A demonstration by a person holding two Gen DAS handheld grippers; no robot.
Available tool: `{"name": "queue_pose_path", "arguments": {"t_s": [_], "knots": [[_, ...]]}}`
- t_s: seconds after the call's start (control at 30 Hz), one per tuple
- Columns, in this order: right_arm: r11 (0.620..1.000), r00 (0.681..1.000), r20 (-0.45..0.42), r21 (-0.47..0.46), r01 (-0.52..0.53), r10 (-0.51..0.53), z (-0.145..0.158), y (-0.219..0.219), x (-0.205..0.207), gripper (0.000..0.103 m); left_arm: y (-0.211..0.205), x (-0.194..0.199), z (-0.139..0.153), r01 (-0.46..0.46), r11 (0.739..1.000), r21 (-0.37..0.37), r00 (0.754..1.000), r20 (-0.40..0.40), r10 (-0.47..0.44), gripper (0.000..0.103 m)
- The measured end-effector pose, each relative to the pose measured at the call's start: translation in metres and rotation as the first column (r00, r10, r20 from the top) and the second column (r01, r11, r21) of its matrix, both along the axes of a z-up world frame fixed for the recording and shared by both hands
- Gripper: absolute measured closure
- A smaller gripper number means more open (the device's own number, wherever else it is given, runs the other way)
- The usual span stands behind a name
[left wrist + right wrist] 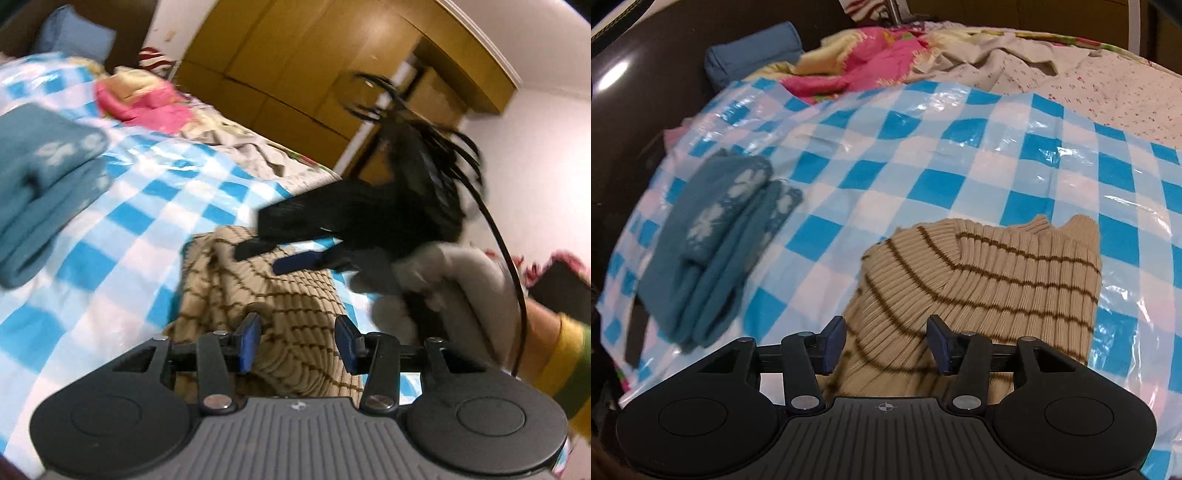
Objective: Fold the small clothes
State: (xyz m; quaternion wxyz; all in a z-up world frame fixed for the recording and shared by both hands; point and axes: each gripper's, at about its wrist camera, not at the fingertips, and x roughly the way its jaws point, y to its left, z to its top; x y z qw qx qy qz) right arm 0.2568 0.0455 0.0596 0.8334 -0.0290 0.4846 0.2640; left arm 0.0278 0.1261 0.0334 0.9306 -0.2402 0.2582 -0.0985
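A beige ribbed sweater with thin brown stripes (997, 277) lies folded in a compact bundle on the blue-and-white checked plastic sheet (960, 147). My right gripper (886, 341) hovers over the sweater's near left part, open, and its pads touch no cloth. In the left wrist view the same sweater (288, 291) lies just beyond my left gripper (299, 341), which is open with nothing between its fingers. The right gripper (256, 261) shows there too, blurred, open above the sweater's far edge, held by a grey-gloved hand (443, 280).
A folded teal garment with white flowers (713, 251) lies on the sheet to the left (40, 192). Pink and yellow clothes (871, 62) are heaped at the far edge beside a blue pillow (753, 48). A wooden wardrobe (314, 55) stands behind the bed.
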Motion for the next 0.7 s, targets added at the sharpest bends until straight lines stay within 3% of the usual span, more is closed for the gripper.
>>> {"name": "queue_pose_path", "arguments": {"t_s": [0.07,0.17,0.23,0.3,0.33,0.4,0.43,0.5,0.6,0.7], "knots": [[1.000,1.000,-0.023,-0.016,0.008,-0.009,-0.006,0.007,0.008,0.052,-0.009,0.011,-0.009,0.009,1.000,0.030,0.999,-0.044,-0.007,0.050],[0.998,1.000,-0.018,-0.062,-0.016,0.015,-0.012,0.023,0.011,0.042,-0.013,0.025,-0.030,0.014,0.997,0.070,0.984,-0.178,-0.001,0.051],[0.991,0.999,-0.004,-0.122,-0.052,0.052,-0.017,0.035,0.007,0.035,-0.009,0.028,-0.045,0.011,0.999,0.048,0.965,-0.261,0.002,0.055],[0.979,0.997,0.037,-0.196,-0.062,0.071,-0.024,0.045,0.002,0.036,-0.001,0.028,-0.047,-0.005,1.000,-0.005,0.963,-0.269,0.003,0.057],[0.972,0.995,0.063,-0.227,-0.058,0.074,-0.028,0.047,0.001,0.037,0.002,0.028,-0.047,-0.015,1.000,-0.011,0.963,-0.269,0.011,0.061],[0.964,0.995,0.085,-0.264,-0.028,0.052,-0.033,0.045,0.004,0.064,0.003,0.026,-0.048,-0.028,1.000,-0.006,0.962,-0.272,0.025,0.069],[0.970,0.997,0.074,-0.243,-0.019,0.038,-0.032,0.041,0.007,0.066,0.004,0.025,-0.047,-0.027,1.000,-0.010,0.964,-0.265,0.023,0.076],[0.983,0.998,0.059,-0.185,0.008,0.003,-0.022,0.029,0.009,0.084,0.003,0.017,-0.040,-0.033,0.999,-0.001,0.971,-0.238,0.032,0.079],[0.992,0.997,0.082,-0.122,0.024,-0.014,0.000,0.019,0.003,0.086,0.009,0.006,-0.030,-0.066,0.998,0.002,0.980,-0.189,0.066,0.080],[0.997,0.996,0.093,-0.075,0.020,-0.013,0.011,0.022,-0.001,0.087,0.019,0.003,-0.032,-0.101,0.995,-0.005,0.976,-0.193,0.098,0.080]]}}
